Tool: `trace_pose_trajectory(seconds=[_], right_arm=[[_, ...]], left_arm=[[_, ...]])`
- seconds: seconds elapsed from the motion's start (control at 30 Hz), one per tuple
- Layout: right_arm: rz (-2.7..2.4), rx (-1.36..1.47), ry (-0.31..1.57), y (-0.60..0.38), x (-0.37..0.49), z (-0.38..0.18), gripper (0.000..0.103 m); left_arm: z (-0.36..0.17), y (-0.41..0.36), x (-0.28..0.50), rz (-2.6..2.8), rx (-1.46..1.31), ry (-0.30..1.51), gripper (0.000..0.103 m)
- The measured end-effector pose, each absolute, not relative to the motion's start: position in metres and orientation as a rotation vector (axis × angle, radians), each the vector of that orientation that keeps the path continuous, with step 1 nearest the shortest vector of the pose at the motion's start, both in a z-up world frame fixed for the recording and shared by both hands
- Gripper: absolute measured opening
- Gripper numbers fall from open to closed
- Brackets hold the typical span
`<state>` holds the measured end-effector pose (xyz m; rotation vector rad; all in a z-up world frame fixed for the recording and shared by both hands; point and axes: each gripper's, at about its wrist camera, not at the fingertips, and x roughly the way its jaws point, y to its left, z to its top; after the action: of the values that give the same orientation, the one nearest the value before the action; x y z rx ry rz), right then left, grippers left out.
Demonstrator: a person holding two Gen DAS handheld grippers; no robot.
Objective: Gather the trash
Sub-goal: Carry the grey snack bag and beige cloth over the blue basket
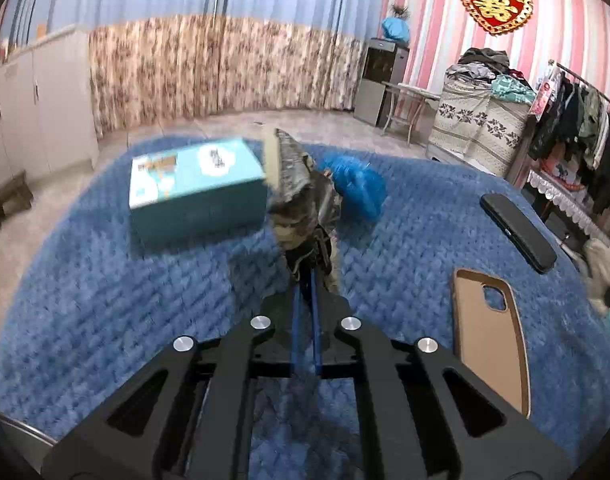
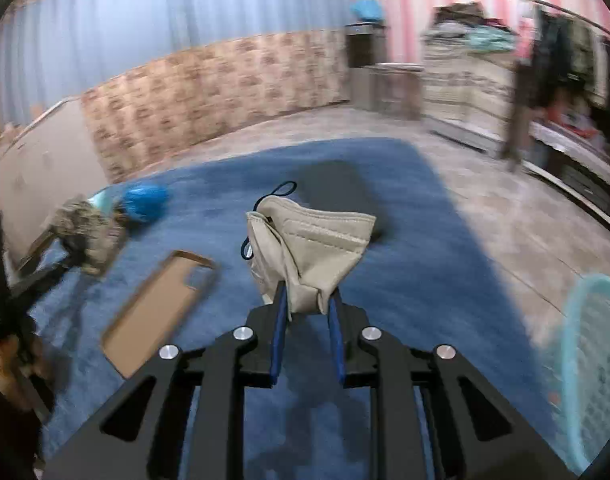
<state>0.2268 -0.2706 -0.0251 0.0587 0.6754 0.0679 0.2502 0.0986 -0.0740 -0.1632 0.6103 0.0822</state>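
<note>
My left gripper [image 1: 313, 270] is shut on a crumpled shiny wrapper [image 1: 301, 196], held up over the blue knitted cloth [image 1: 105, 300]; the same wrapper [image 2: 87, 236] shows at the left of the right wrist view. My right gripper [image 2: 308, 300] is shut on a beige face mask [image 2: 313, 244] with dark ear loops, lifted above the cloth. A crumpled blue plastic bag [image 1: 355, 186] lies on the cloth behind the wrapper, and this blue bag [image 2: 145, 202] appears in the right wrist view too. A teal mesh basket [image 2: 597, 356] stands at the right edge.
A teal box [image 1: 197, 188], a brown phone case [image 1: 491, 332] and a black case [image 1: 519, 232] lie on the cloth. Around it are tiled floor, white cabinets [image 1: 25, 108], a covered stack of clothes [image 1: 481, 120] and a clothes rack [image 1: 577, 128].
</note>
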Motion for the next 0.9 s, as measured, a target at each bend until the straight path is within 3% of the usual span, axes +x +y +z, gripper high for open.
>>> trace_pose_trajectory(seconds=[0.57, 0.9], right_arm=[[-0.352, 0.248, 0.596, -0.446, 0.173, -0.027, 0.02], [-0.544, 0.321, 0.588, -0.51, 0.145, -0.036, 0.02]], left_arm=[[-0.008, -0.02, 0.228, -0.23, -0.071, 0.55, 0.0], [0.0, -0.156, 0.218, -0.475, 0.021, 0.543, 0.0]])
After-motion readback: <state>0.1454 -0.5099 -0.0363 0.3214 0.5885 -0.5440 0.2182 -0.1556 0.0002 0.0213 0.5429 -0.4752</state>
